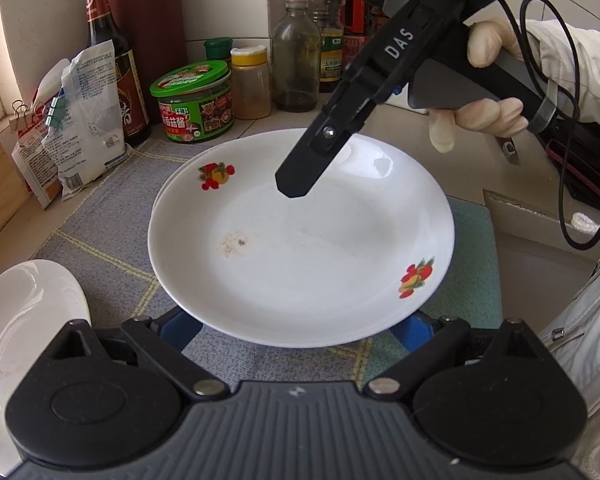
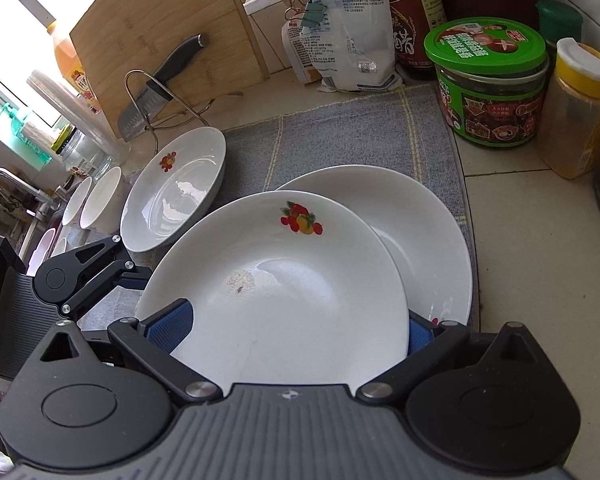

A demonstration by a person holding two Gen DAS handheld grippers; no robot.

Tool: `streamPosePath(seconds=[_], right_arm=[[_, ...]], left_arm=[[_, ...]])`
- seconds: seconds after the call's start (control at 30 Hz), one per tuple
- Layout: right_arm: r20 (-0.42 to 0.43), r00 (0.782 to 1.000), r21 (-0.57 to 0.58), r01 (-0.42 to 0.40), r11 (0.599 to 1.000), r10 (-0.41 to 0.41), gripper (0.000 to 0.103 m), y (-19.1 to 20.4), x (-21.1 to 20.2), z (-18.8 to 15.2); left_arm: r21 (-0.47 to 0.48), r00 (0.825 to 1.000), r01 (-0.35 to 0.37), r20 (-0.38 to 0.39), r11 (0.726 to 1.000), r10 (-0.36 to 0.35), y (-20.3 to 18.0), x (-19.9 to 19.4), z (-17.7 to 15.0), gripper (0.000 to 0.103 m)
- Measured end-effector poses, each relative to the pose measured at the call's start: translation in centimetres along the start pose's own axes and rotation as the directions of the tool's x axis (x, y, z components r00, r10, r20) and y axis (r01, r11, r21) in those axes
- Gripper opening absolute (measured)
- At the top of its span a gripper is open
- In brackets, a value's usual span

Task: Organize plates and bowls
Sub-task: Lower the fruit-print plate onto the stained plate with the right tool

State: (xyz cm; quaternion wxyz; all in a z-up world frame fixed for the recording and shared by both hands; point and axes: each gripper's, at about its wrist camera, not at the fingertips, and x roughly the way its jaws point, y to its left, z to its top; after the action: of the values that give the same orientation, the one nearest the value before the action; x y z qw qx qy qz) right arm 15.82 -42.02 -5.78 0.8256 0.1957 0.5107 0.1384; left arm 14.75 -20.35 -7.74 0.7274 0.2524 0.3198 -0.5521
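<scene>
A white plate with fruit prints (image 1: 300,248) lies over a second white plate (image 2: 424,232) on the grey mat (image 1: 100,224). The top plate also shows in the right wrist view (image 2: 284,304). My left gripper (image 1: 296,330) is open, its blue pads (image 1: 182,330) spread on either side of the top plate's near rim. My right gripper (image 2: 288,334) is open too, its pads (image 2: 168,326) wide apart around the opposite rim. In the left wrist view one right finger (image 1: 300,176) hangs over the plate. Whether either gripper touches the plate I cannot tell.
A third fruit-print plate (image 2: 176,188) lies left on the mat, with small white bowls (image 2: 100,200) beyond it. Jars and bottles (image 1: 196,100) crowd the back wall. A cutting board (image 2: 164,40) and knife (image 2: 148,100) stand at the far left. A sink (image 1: 540,248) lies to the right.
</scene>
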Motion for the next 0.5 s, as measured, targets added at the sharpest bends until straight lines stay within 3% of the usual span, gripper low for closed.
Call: streamPosePath(seconds=[0.5], right_arm=[[0.002,1.0,0.023,0.013,1.0,-0.013,0.103,-1.0,-0.3,-0.3]], left_arm=[[0.007,1.0,0.016,-0.022,1.0,-0.015,0.2,1.2,0.9,0.098]])
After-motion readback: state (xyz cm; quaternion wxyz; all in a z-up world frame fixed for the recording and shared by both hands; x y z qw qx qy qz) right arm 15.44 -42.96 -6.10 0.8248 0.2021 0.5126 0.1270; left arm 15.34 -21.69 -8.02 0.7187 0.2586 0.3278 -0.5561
